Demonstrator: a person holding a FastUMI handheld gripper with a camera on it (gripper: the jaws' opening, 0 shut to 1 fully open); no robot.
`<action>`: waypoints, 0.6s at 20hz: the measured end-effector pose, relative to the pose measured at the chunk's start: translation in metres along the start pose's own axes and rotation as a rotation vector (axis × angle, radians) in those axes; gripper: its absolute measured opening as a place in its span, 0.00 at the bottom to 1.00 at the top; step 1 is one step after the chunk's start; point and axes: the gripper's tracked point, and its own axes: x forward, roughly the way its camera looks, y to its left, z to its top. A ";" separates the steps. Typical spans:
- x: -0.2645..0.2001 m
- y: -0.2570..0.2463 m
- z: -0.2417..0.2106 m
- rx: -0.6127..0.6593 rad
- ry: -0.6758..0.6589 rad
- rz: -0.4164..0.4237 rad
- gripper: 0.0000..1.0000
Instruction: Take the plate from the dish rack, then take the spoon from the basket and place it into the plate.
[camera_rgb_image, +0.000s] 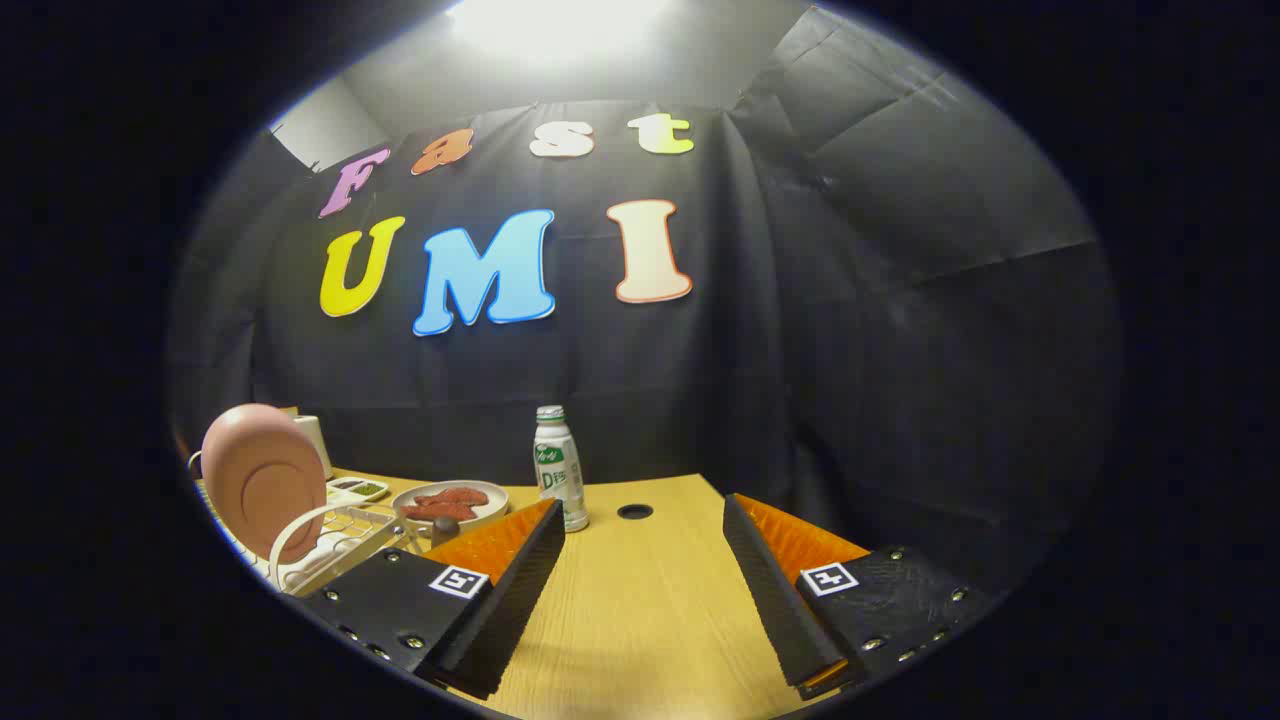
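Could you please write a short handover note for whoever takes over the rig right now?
Gripper: open, fingers spread over bare wooden table, holding nothing.
Round pink plate: standing upright in the white wire dish rack, off beyond the left finger.
Spoon and its basket: I cannot make them out from here.
A white plastic bottle stands just ahead of the fingers; beside the rack sits a shallow bowl of red pieces.
Done: nothing yet.
Left: take the plate, then the spoon into it.
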 end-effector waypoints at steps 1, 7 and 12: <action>-0.008 -0.007 0.012 -0.017 0.002 -0.017 0.98; -0.074 -0.012 0.076 -0.046 0.035 -0.060 0.98; -0.113 0.029 0.124 -0.053 0.019 -0.038 0.98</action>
